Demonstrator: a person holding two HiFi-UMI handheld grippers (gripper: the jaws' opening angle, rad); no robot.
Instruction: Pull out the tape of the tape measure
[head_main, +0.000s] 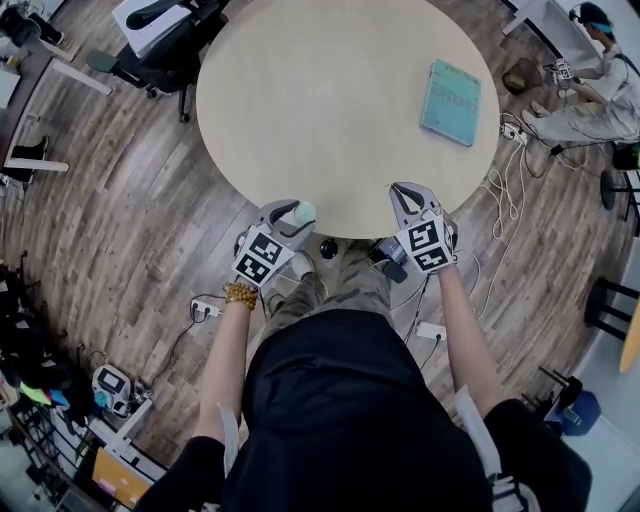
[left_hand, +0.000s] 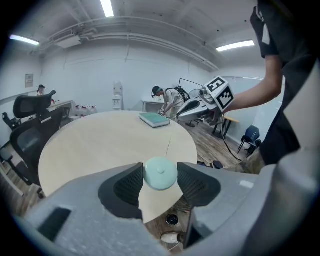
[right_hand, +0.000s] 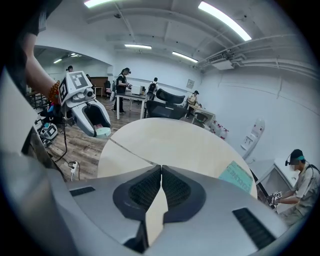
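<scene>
Clamping tape measure, left gripper beside right gripper pinched on tape.

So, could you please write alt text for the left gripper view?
The left gripper clamps a round pale-green tape measure at the edge of a round table. A thin tape runs from it to the right gripper opposite. A teal book lies on the table.

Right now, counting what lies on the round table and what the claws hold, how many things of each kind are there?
Teal book on the table: 1
Tape measure in the left claw, tape pinched by the right claw: 1
Total: 2
</scene>
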